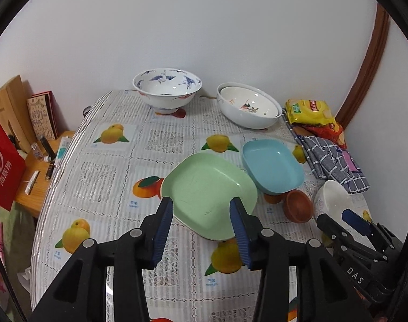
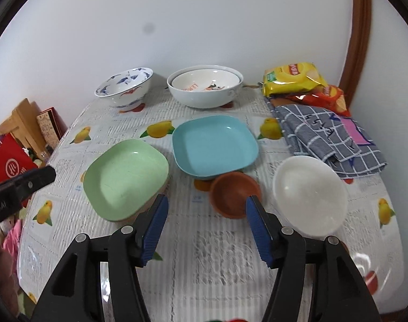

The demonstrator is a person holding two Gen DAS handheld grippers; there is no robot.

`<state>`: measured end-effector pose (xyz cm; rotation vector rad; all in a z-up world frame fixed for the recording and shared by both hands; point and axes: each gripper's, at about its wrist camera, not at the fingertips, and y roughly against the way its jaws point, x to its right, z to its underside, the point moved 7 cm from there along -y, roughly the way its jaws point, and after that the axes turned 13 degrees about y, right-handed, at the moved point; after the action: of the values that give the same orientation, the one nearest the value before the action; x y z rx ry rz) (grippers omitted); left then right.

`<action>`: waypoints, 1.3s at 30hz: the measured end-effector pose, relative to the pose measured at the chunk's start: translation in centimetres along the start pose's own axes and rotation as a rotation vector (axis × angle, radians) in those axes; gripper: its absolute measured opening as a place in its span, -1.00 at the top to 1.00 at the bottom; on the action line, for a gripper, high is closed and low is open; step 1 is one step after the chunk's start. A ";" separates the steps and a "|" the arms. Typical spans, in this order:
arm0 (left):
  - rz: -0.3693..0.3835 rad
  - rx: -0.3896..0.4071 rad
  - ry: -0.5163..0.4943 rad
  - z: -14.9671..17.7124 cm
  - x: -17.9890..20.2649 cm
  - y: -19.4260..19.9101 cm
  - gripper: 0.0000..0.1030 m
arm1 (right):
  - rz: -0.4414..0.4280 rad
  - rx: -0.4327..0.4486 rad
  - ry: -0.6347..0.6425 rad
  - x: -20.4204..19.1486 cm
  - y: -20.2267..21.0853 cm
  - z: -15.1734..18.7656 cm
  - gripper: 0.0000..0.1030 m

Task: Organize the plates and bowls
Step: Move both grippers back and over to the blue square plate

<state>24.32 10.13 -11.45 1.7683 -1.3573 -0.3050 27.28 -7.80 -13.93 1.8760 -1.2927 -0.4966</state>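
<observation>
The task looks to be near its beginning, because most of the dishes lie single on the table with the fruit-printed plastic cloth [image 2: 204, 249]. Only one nesting is visible: in the upper centre of the right wrist view a smaller cream bowl with orange letters [image 2: 206, 81] sits inside a large pale white bowl [image 2: 204, 96], and I judge this part as done. The blue-and-white porcelain bowl with bird pattern [image 2: 125, 88] stands alone at the upper left of that pair. In the middle of the frame the light green square plastic plate [image 2: 125, 178] and the light blue square plastic plate [image 2: 214, 146] are side by side, near but not stacked; the blue one seems to rest with its near edge over the small brown round bowl [image 2: 234, 194], though I cannot tell this surely. The plain white round bowl [image 2: 310, 194] is at the right, tilted toward the camera. Both tongs are open and hold nothing: the left gripper [image 1: 201, 226] hovers just before the near edge of the green plate, and the right gripper [image 2: 206, 225] points between the green plate and the brown bowl. What remains, in my judgement, is to stack the two square plates and to collect the loose bowls together.
</observation>
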 end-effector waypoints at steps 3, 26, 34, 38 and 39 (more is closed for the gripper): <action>0.012 0.016 -0.008 -0.3 0.9 0.8 0.19 | 0.041 0.016 -0.002 0.6 1.4 -0.1 -0.35; 0.083 0.071 -0.128 -5.7 9.0 -0.1 -0.01 | 0.053 0.162 -0.123 8.8 3.7 -6.1 -0.51; 0.026 0.056 -0.171 -7.3 10.3 -3.8 -0.02 | 0.058 0.168 -0.127 9.3 0.7 -8.3 -0.51; -0.003 0.034 -0.152 -7.8 9.8 -6.3 -0.08 | 0.018 0.158 -0.146 9.5 -1.9 -8.7 -0.51; -0.007 0.033 -0.148 -7.9 9.7 -6.8 -0.08 | 0.012 0.149 -0.148 9.6 -2.6 -8.8 -0.51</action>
<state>37.62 5.60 -8.95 1.8067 -1.4677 -0.4265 38.76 -12.71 -9.47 1.9828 -1.4730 -0.5545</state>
